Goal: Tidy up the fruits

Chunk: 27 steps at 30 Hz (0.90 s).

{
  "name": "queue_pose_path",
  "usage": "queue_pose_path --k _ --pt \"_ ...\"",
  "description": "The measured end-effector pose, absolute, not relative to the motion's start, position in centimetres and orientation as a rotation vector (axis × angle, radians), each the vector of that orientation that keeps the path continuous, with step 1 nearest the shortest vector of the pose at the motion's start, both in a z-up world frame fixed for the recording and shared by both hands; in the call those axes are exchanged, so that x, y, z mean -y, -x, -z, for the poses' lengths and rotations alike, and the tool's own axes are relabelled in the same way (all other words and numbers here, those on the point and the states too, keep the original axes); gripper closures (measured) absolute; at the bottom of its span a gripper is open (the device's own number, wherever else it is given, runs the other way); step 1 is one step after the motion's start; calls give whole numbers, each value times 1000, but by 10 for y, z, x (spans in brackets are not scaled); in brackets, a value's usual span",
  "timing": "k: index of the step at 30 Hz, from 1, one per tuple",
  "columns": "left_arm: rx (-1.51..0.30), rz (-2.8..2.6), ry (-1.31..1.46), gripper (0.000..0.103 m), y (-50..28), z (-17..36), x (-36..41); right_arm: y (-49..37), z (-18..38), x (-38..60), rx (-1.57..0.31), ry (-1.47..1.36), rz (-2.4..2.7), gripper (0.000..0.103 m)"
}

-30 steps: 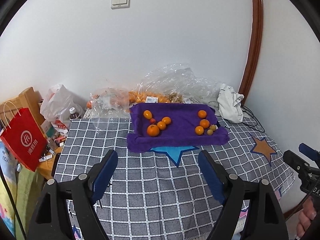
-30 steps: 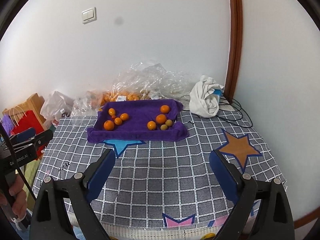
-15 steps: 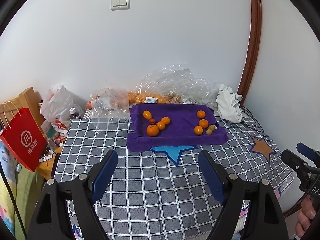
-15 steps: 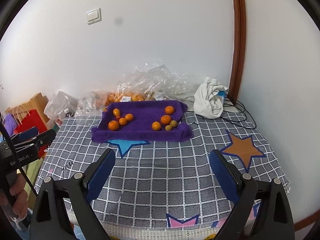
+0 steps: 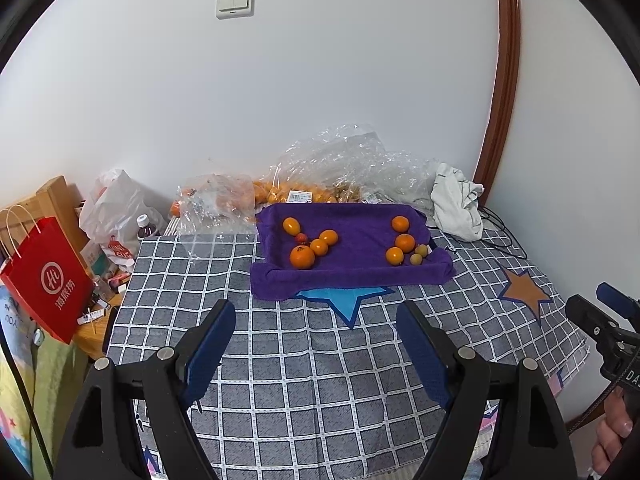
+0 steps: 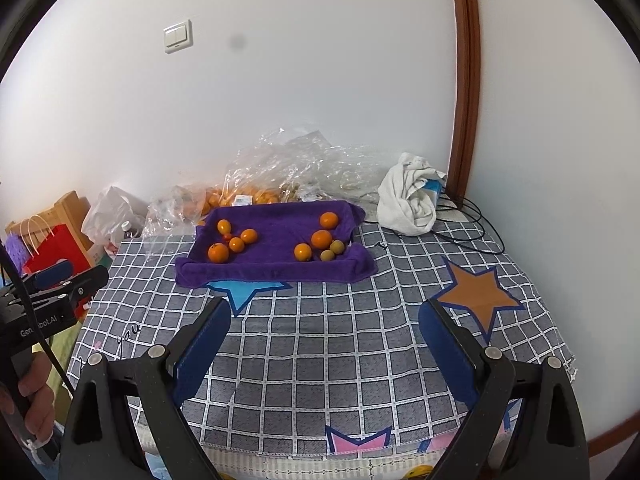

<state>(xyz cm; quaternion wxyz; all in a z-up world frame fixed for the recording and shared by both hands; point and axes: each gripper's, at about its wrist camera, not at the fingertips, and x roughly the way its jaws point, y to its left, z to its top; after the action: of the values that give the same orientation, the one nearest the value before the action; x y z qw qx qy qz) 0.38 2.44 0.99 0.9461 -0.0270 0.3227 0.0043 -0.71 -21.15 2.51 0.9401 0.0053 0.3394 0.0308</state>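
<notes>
A purple towel-lined tray (image 5: 352,276) (image 6: 276,270) sits at the far middle of the checked cloth. Its left side holds several orange fruits, the largest (image 5: 302,257) (image 6: 218,252) nearest, with one small red fruit (image 5: 301,237). Its right side holds three oranges (image 5: 404,242) (image 6: 321,239) and two small greenish fruits (image 5: 416,259) (image 6: 327,255). My left gripper (image 5: 316,316) is open and empty, well short of the tray. My right gripper (image 6: 324,316) is open and empty, also short of the tray.
Clear plastic bags with more oranges (image 5: 280,192) (image 6: 240,196) lie behind the tray against the wall. A white cloth (image 5: 456,204) (image 6: 408,200) and black cables (image 6: 472,224) lie at the back right. A red paper bag (image 5: 44,280) stands off the left edge.
Both grippers have drawn back and up slightly, so the tray looks a little farther away. The fruits have not moved.
</notes>
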Motion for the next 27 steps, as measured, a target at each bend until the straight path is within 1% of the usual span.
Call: queue_pose_path --k 27 --pt "-659 -3 62 21 -3 -8 -23 12 -28 211 -683 -9 -55 9"
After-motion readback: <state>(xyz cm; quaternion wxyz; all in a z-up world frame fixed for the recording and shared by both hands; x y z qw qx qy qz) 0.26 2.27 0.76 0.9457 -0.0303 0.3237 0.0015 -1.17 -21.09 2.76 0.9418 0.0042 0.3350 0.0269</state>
